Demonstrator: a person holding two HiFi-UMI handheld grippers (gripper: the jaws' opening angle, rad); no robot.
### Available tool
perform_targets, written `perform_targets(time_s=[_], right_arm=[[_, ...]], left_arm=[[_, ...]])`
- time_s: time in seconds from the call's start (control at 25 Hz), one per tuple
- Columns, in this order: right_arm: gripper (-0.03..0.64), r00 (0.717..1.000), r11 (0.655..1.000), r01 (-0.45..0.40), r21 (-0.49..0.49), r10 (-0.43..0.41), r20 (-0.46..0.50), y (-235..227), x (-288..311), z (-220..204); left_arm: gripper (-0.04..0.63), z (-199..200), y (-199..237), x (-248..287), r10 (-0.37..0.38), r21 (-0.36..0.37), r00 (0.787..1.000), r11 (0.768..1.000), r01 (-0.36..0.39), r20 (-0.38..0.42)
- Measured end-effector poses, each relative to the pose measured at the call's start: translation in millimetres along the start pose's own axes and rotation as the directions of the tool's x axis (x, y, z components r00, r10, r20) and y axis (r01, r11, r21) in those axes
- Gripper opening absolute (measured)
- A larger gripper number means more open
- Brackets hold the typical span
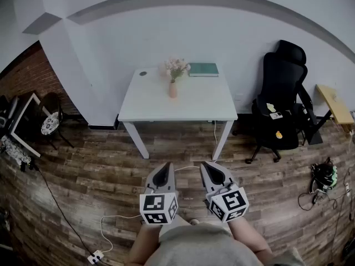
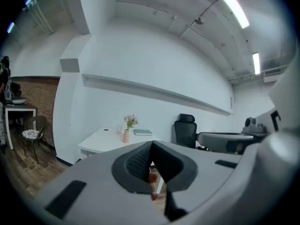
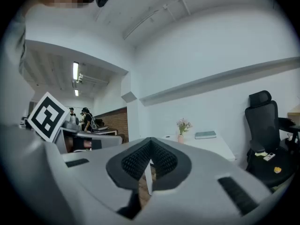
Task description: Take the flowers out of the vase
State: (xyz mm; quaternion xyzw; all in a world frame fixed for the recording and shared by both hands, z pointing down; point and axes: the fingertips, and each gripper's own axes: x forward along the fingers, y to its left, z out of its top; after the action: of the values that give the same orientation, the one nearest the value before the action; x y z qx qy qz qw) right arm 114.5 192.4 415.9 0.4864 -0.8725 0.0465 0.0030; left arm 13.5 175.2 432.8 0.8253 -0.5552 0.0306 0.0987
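Note:
A small pink vase (image 1: 173, 90) with pale pink flowers (image 1: 177, 67) stands on a white table (image 1: 199, 105) against the far wall. It also shows far off as the vase (image 2: 126, 136) in the left gripper view and the vase (image 3: 180, 138) in the right gripper view. My left gripper (image 1: 163, 173) and right gripper (image 1: 212, 173) are held side by side in front of me, well short of the table. Both are shut with nothing between the jaws. The left gripper (image 2: 151, 145) and right gripper (image 3: 151, 141) point level toward the table.
A green book (image 1: 203, 69) lies at the table's back right, a small dark disc (image 1: 143, 73) at its back left. A black office chair (image 1: 281, 96) stands right of the table, a wooden shelf (image 1: 334, 104) beyond it. A desk and chair (image 1: 47, 121) sit left. Cables (image 1: 111, 226) cross the wooden floor.

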Motion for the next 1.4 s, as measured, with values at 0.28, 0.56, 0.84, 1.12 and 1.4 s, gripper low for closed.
perform_targets(time_s=[0.28,0.56,0.84,1.12,1.4], right_arm=[[-0.002,1.000,1.000,0.010,0.002,-0.010,0.001,-8.2,-1.7,-0.5],[0.000,1.000,1.000,0.008,0.027,-0.009,0.015,-11.9,-1.1,-4.5],[0.000,1.000,0.999,0.013,0.031,-0.013,-0.007,-19.3,5.3,-9.3],[0.002,0.999,0.999,0.022,0.048,-0.020,-0.030,-30.8,14.6,-15.4],[0.016,0.998,0.998,0.036,0.060,-0.033,-0.050,-49.1,32.1,-21.1]], left_arm=[[0.006,-0.4,-5.4,1.4,-0.004,-0.001,1.000,1.000,0.004,0.006],[0.006,-1.1,-1.8,2.1,0.017,0.004,1.000,1.000,-0.017,0.018],[0.008,-1.2,2.1,6.1,0.032,-0.001,0.999,0.999,-0.032,0.026],[0.008,-0.6,8.7,14.6,0.045,-0.007,0.999,0.999,-0.045,0.025],[0.020,-4.1,15.7,39.2,0.032,-0.007,0.999,0.999,-0.032,0.009]])
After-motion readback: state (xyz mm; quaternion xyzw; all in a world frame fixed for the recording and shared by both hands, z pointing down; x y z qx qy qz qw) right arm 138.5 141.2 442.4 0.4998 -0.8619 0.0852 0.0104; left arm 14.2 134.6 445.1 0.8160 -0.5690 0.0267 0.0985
